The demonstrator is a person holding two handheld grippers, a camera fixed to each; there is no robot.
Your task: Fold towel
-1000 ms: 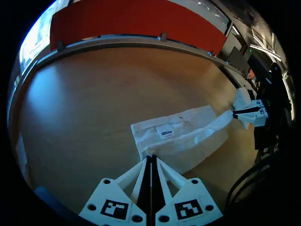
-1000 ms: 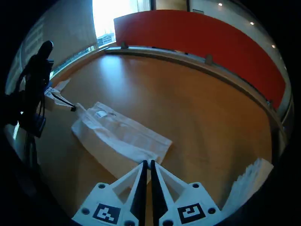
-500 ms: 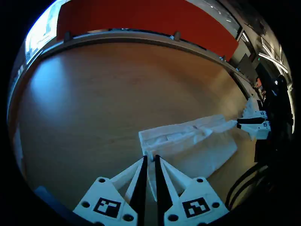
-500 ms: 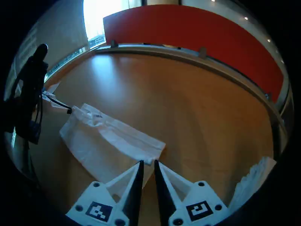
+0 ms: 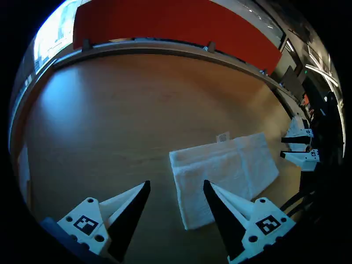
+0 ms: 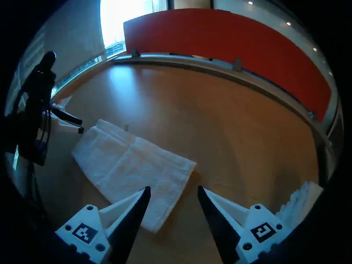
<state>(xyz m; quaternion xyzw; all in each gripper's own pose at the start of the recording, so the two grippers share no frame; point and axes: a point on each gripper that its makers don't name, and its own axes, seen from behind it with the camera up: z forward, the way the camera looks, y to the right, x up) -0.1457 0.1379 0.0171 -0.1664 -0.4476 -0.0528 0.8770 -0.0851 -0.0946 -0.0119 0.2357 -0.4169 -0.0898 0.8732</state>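
- On the wooden worktop [image 5: 110, 123], left gripper view: the towel [image 5: 224, 174] lies flat as a compact folded rectangle. A crease runs across it, and a small label [image 5: 223, 137] pokes out at its far edge.
- The left gripper [image 5: 176, 182] has its jaws released and spread wide, grasping nothing. The towel's left edge lies in the gap between them.
- Right gripper view: the towel lies left of centre, its layers stacked with fairly even edges.
- The right gripper [image 6: 173, 189] likewise has its jaws released and empty, with the towel's near end in the gap between them.
- A pale stack [image 6: 299, 202] sits at lower right, well apart from the towel. It may be other folded cloths, but I cannot confirm this.
- Assessment: at least 1 fold appears complete, and neither gripper holds the cloth.
- Outstanding: possibly 1 further fold, if a smaller bundle is wanted. That would call for a fresh grasp on one end by both grippers. Otherwise the task looks near finished.
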